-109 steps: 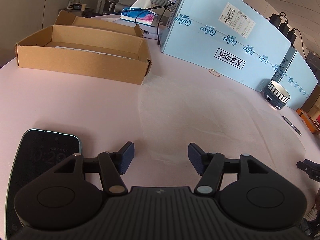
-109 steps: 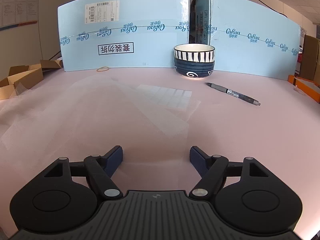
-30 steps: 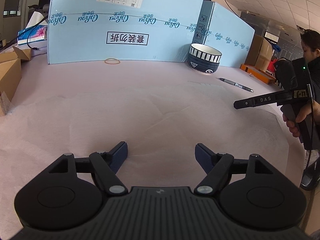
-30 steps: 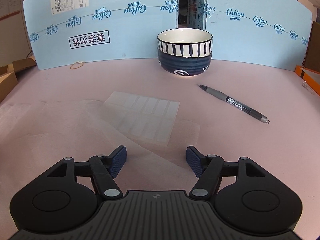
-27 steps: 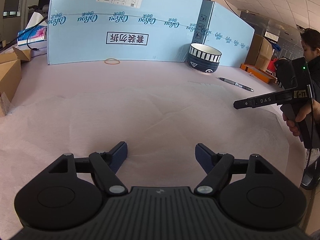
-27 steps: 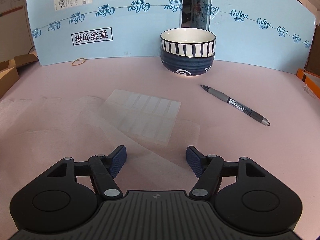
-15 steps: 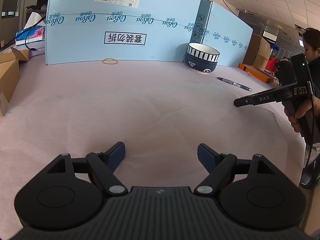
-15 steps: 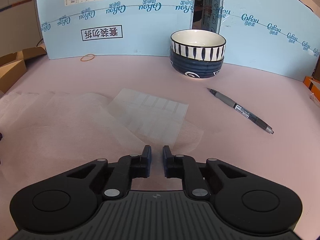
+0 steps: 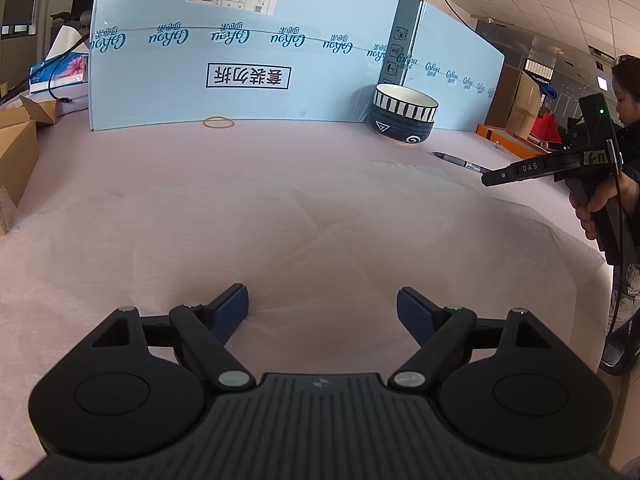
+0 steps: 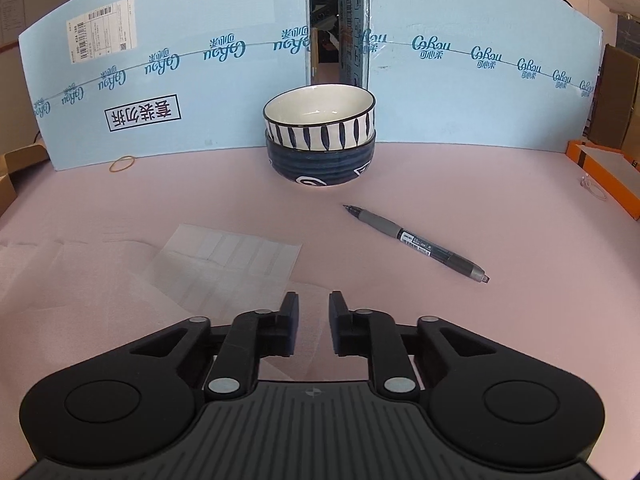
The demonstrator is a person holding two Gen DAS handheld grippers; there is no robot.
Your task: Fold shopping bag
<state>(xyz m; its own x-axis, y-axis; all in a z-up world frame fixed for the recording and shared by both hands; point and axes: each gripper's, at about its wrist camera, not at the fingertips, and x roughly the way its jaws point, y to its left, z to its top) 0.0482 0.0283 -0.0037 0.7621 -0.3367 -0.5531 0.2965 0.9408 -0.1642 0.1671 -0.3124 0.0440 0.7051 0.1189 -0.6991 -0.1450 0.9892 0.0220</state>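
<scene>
Hovering low with left tongs (image 9: 322, 304) spread wide over the translucent shopping bag (image 9: 304, 232), lying flat on the pink tabletop (image 9: 280, 152). Opening right tongs (image 10: 313, 322), bag film showing between the pads, untouched. Sitting beyond: pen (image 10: 416, 238), stacked bowls (image 10: 320, 134).

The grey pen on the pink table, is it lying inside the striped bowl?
No, the grey pen lies flat on the pink table, apart from the striped bowl.
</scene>
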